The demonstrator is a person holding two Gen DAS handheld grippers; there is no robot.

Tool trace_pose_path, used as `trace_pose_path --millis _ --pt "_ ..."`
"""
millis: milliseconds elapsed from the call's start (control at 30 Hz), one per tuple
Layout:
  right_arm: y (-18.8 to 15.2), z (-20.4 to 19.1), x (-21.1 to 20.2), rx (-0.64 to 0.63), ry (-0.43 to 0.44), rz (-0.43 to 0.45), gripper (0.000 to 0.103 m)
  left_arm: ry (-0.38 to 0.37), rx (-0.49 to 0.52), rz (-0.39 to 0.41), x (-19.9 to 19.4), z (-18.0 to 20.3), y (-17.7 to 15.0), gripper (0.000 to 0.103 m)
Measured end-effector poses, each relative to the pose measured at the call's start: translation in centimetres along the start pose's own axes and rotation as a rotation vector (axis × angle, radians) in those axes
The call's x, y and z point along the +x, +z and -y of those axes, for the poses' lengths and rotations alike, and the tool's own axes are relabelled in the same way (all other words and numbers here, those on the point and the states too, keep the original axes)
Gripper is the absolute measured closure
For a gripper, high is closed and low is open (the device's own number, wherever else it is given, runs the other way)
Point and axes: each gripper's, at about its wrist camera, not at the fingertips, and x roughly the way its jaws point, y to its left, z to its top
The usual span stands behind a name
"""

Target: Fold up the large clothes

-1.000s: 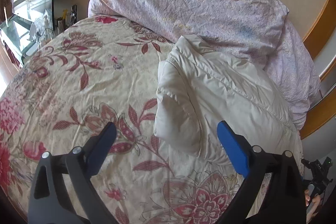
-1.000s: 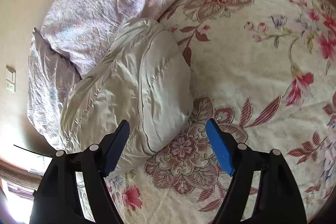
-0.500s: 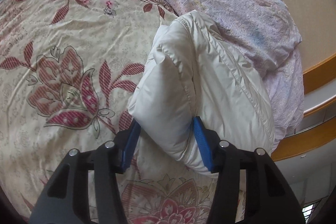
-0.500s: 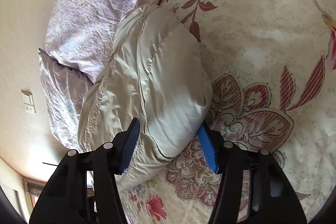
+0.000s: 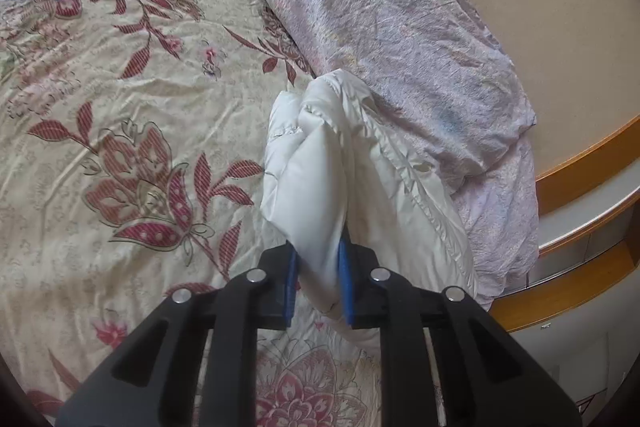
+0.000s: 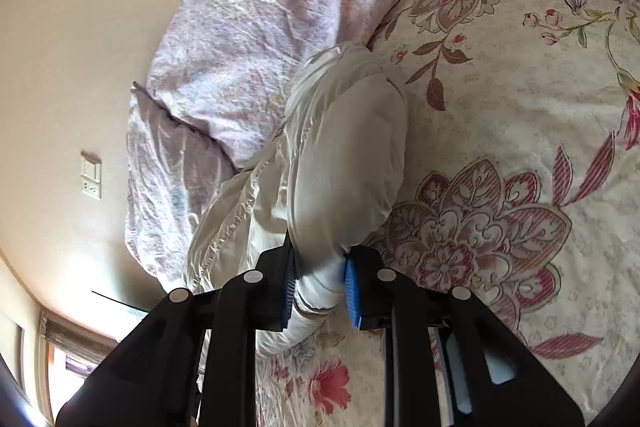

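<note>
White and puffy, the padded jacket [image 5: 360, 187] lies on the flowery bedspread [image 5: 132, 131], pressed against the pale purple pillow [image 5: 392, 39]. Both of your tools have just squeezed in on it. Your left gripper [image 5: 318, 277] now pinches a fat fold at the end of the jacket farthest from the pillow. Your right gripper [image 6: 320, 287] pinches the jacket [image 6: 344, 167] there too, near a striped cuff or hem.

You look ready for a fold, or to move the bundle. Do it well like this:

- Keep both grips tight. Puffy, shiny cloth is slippery and may pop out.
- Lift both hands together, at the same height, so the jacket does not twist.
- Pull it gently away from the pillow first, so it has room to lie flat on the bedspread.
- Lay it down slowly and let the air squash out.

No boxes, baskets or bags show here, so nothing is inside anything. You cannot see past the pillow to what lies behind.
</note>
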Motion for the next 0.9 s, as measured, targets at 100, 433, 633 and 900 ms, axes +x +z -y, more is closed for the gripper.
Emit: trace_pose_path --millis 100,433,633,900 --pt "-1.6 -0.1 -1.2 -0.02 0.031 -0.04 0.082 -0.005 0.002 -0.001 -2.6 -1.3 -0.4 0.086" --pt "-7.8 2.3 -4.3 -0.023 0.061 -0.149 0.082 0.054 0.033 0.008 -9.2 -6.1 -3.5 0.086" --pt "-10.0 2.1 -6.1 -0.115 0.006 -0.159 0.078 0.08 0.087 0.092 -12.6 -6.6 -4.0 0.095" --pt "-10.2 -1.7 -10.4 -0.396 -0.309 0.117 0.04 0.083 0.078 0.035 -11.4 -7.9 -4.0 0.048"
